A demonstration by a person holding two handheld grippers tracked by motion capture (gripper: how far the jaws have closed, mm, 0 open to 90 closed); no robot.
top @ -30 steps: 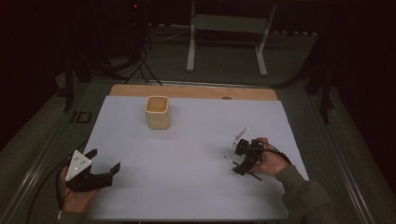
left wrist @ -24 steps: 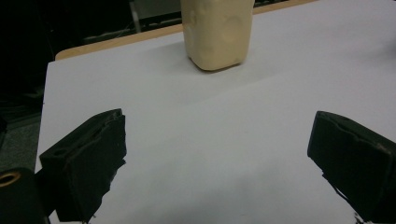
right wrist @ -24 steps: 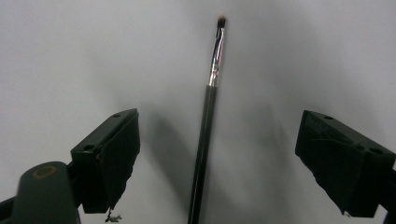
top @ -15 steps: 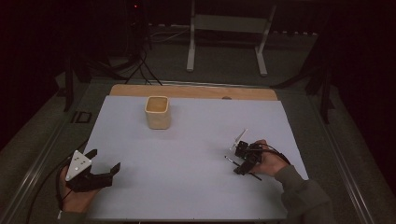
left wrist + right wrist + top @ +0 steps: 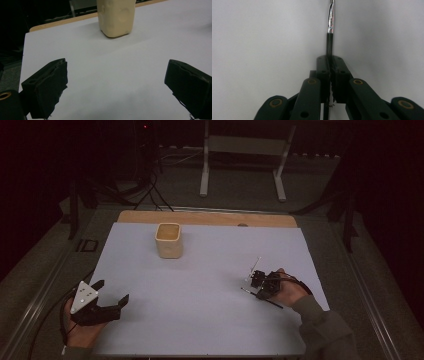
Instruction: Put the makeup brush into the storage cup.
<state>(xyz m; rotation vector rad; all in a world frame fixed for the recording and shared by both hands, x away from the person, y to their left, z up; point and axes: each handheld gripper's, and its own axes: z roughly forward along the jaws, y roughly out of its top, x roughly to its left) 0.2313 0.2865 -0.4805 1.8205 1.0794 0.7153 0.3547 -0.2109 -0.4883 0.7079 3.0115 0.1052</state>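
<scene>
While clamped: brush [image 5: 330, 37] within right claw [image 5: 329, 61]

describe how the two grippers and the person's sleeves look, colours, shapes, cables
Both grippers are black with two blocky jaws. The left gripper carries a grey three-cornered plate with dark dots, and a dark cable trails from it. The right gripper has linked bars with brass-coloured pivot rings. The person wears a grey-green sleeve on the right arm.

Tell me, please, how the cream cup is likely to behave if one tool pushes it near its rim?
The cream cup stands taller than wide on smooth white paper, so a high push may tip it. Its dented, matte walls suggest something light and soft, likely sliding easily when pushed low.
</scene>
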